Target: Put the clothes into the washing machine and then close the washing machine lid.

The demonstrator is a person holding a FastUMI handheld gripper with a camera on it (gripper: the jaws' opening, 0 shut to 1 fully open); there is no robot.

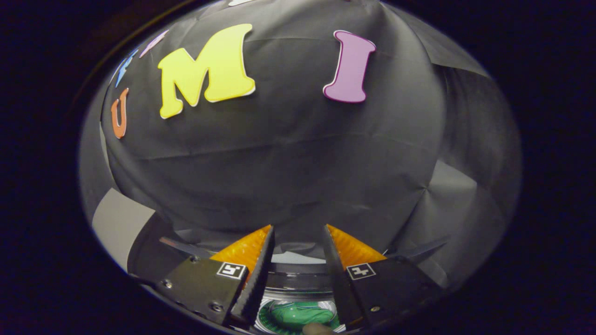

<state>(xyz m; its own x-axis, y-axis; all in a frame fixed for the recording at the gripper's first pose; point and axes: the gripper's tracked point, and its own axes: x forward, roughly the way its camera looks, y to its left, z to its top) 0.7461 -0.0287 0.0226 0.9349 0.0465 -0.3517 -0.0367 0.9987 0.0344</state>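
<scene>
My gripper [298, 232] is open, with a wide gap between its two fingers and nothing held in it. It points mostly at the booth's black cloth wall. Low between the fingers I see the round opening of the washing machine [298, 277] from above, its rim curving behind the fingers. A green piece of clothing [298, 314] lies down inside the drum, below the gap between the fingers. The machine's lid cannot be made out.
The black cloth wall [279, 153] stands close ahead beyond the fingers. A pale panel [116, 223] shows to the left of the machine, and folded grey cloth [447, 195] hangs to the right.
</scene>
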